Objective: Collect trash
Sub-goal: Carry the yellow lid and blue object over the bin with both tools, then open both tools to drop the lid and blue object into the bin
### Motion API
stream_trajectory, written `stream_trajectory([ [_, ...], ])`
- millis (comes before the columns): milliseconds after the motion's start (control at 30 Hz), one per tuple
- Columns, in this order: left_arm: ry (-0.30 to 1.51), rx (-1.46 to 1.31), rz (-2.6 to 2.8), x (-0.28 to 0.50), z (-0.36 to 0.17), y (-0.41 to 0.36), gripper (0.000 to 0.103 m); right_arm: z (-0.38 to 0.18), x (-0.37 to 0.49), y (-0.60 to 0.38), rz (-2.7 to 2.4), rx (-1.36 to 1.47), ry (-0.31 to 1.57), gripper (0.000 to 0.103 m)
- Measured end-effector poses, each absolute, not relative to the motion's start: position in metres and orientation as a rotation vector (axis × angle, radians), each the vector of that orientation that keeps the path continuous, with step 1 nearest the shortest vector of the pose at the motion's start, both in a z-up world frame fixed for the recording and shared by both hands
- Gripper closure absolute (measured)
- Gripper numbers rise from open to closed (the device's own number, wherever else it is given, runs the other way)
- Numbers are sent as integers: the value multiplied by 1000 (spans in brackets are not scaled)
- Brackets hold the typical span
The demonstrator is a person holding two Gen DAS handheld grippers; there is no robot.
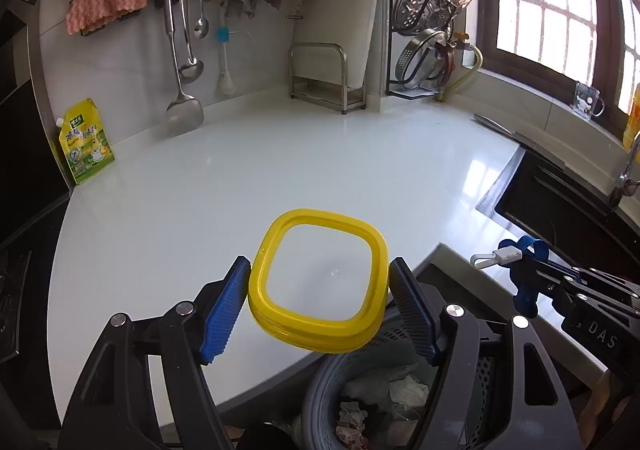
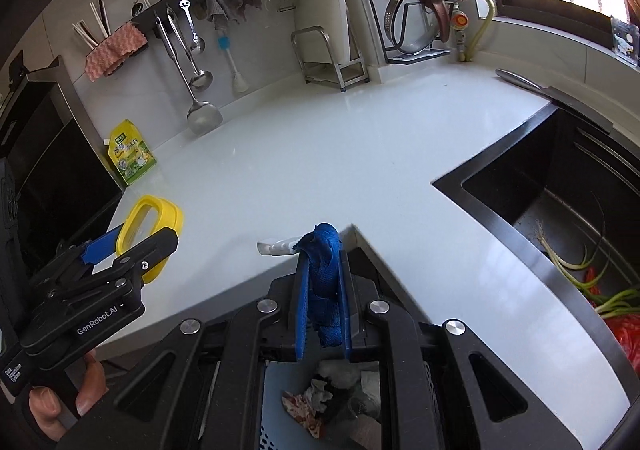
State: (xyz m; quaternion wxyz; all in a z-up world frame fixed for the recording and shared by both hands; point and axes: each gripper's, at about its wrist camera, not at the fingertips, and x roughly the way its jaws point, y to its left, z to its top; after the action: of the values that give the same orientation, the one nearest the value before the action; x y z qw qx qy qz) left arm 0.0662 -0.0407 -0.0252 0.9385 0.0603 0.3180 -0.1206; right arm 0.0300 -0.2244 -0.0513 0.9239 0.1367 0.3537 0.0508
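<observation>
The left gripper (image 1: 318, 290) has its pads w/ a wide gap, clamped on both sides of a yellow lid (image 1: 319, 278), held above the counter (image 1: 280, 169) edge and the trash basket (image 1: 320, 390). The right gripper (image 2: 323, 290) has its pads nearly together, pinching a blue strap (image 2: 325, 282) w/ a white clip (image 2: 276, 247), over the basket.

Yellow-rimmed lid (image 1: 319, 281) (clear centre), blue strap (image 2: 322, 282)

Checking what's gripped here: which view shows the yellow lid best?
The left wrist view: the yellow lid sits face-on between the left gripper fingers, whole rim visible. The right wrist view shows the lid edge-on at the far left, partly hidden.
</observation>
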Motion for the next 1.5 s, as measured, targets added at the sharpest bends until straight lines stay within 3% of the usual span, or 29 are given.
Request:
stream_trajectory([
  [333, 675, 134, -296, -4, -52, -44, 34, -78, -55, -219, 91, 261, 776, 90],
  [767, 736, 155, -306, -22, -84, -54, 31, -117, -62, -219, 91, 286, 832, 89],
  [800, 738, 150, -301, -22, -85, -53, 31, -117, -62, -220, 92, 289, 830, 85],
  [867, 747, 144, -292, -22, -86, -51, 28, -117, -62, -221, 89, 294, 830, 68],
  [900, 749, 140, -287, -22, -86, -50, 24, -115, -63, -222, 87, 302, 821, 53],
  [933, 747, 134, -285, -22, -85, -48, 23, -113, -64, -223, 84, 310, 804, 48],
  [1200, 747, 117, -267, -25, -82, -44, 14, -109, -71, -227, 69, 325, 783, 47],
  [1500, 732, 116, -243, -28, -78, -40, 13, -109, -73, -221, 51, 288, 786, 47],
])
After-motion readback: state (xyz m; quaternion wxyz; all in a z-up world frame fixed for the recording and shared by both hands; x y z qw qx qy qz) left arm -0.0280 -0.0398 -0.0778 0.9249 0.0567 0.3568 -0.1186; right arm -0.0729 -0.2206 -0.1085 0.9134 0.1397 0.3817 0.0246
